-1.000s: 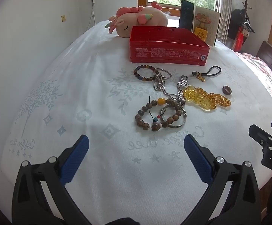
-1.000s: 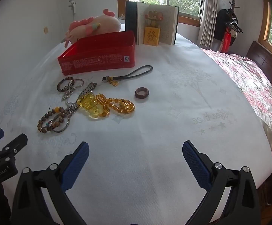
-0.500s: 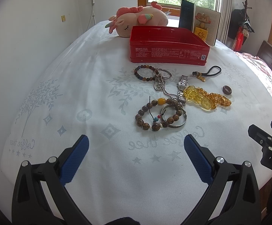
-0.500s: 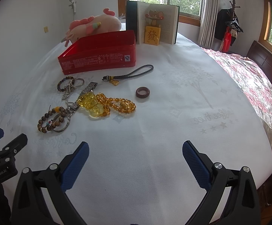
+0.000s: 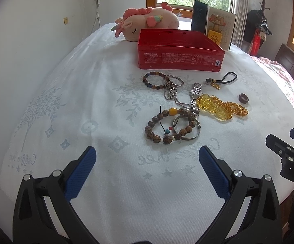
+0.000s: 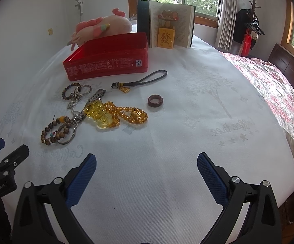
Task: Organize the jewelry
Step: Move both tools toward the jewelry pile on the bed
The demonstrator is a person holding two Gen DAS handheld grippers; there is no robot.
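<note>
We hold the left claw (image 5: 147,162) spread wide above the white embroidered bedsheet (image 5: 86,101), gripping nothing, and the right claw (image 6: 146,165) is spread just as wide and also bare. Just ahead of the left claw lies a wooden bead bracelet (image 5: 167,126) with a silver bangle (image 5: 189,128) overlapping its right side. Beyond them a silver watch (image 5: 195,95) lies next to a tangled silver chain (image 5: 170,90), and further on a dark bead bracelet (image 5: 154,80) touches a thin metal ring (image 5: 176,80). To the right of the watch sits a yellow amber bead necklace (image 5: 220,107) with its translucent pendant. Ahead of the right claw and slightly left, a brown ring (image 6: 155,100) lies apart from the amber beads, and beyond it a black braided cord charm (image 6: 145,81). Farthest ahead stands the open red tin box (image 6: 106,61), near the cord charm, with a pink plush toy (image 5: 147,23) and an upright open book (image 6: 167,26) behind it.
</note>
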